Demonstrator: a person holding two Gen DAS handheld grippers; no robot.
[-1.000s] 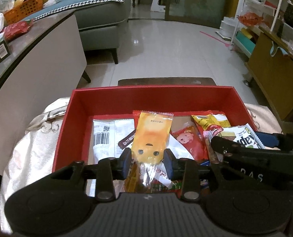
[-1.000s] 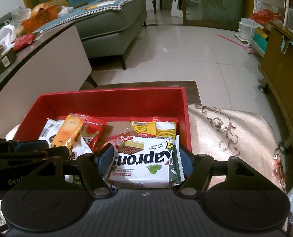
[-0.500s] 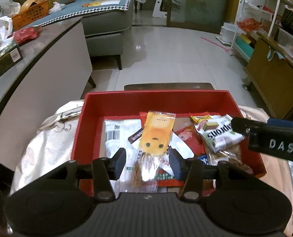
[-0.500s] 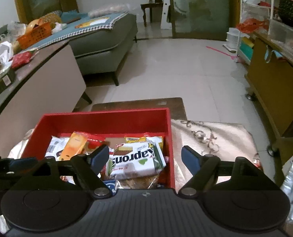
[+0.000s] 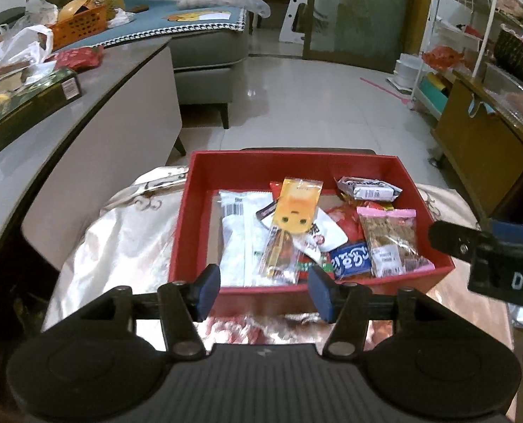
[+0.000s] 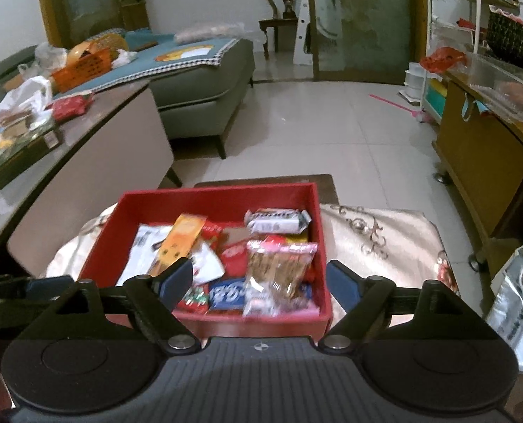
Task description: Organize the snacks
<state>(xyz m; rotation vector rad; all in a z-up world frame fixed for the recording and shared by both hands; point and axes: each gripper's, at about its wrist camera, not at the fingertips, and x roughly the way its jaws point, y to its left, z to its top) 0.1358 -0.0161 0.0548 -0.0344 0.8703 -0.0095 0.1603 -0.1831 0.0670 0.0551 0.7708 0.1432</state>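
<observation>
A red box (image 5: 194, 208) (image 6: 323, 246) on a cloth-covered table holds several snack packets. An orange packet with a face (image 5: 296, 208) (image 6: 182, 239) lies in the middle. A white wafer packet (image 5: 369, 188) (image 6: 277, 220) lies at the back right. A pink-edged nut packet (image 5: 390, 241) (image 6: 279, 271) lies at the front right. My left gripper (image 5: 265, 290) is open and empty, above the box's near wall. My right gripper (image 6: 259, 282) is open and empty, above the box's near right part, and shows at the right edge of the left wrist view (image 5: 487, 246).
A patterned cloth (image 6: 377, 239) covers the table right of the box. A silver bag (image 6: 522, 303) lies at the far right. A grey counter (image 5: 85, 112) with clutter runs along the left. A wooden cabinet (image 6: 480, 155) stands at the right.
My left gripper let go of the orange packet and my right gripper let go of the wafer packet; both lie in the box. Both grippers opened and drew back and up.
</observation>
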